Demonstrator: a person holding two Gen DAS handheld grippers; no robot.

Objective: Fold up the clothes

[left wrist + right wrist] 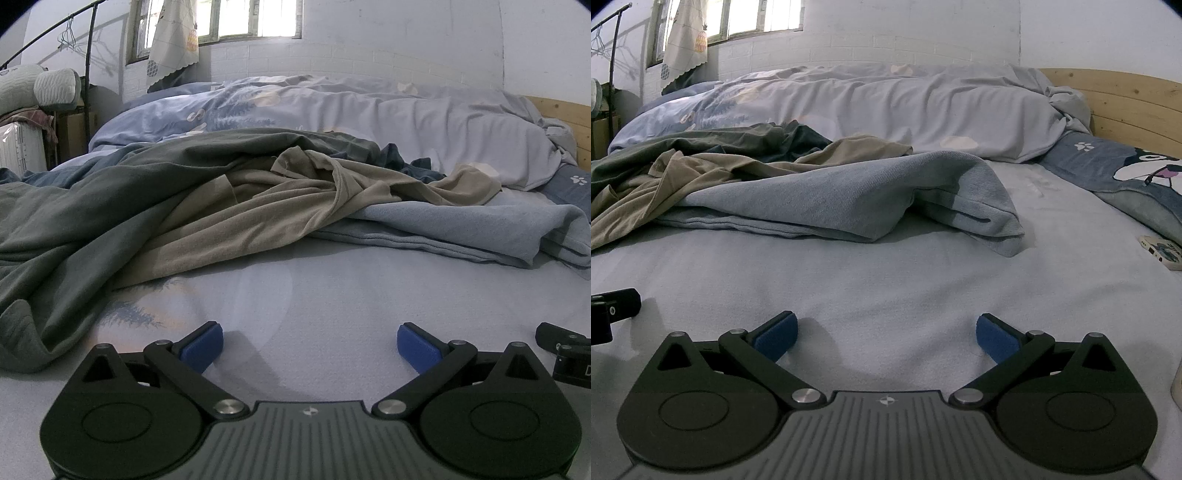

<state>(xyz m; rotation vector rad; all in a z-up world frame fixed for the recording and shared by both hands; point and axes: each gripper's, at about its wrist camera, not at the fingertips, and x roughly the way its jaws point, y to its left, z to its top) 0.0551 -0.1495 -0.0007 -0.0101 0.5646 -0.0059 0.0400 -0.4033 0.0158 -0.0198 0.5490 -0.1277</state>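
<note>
While both sets of jaws gape empty, tan shirt (258,206) overlaps blue garment (849,192) & green one (92,206); grabbing one prob drags others.

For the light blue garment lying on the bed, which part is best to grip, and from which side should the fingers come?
Probably the near right corner of the light blue garment, where the folded layers hang in a loose free point on the sheet. The right gripper, open and empty, faces it; come in low from the front. The garment's left end lies under the beige garment, so avoid that side.
</note>
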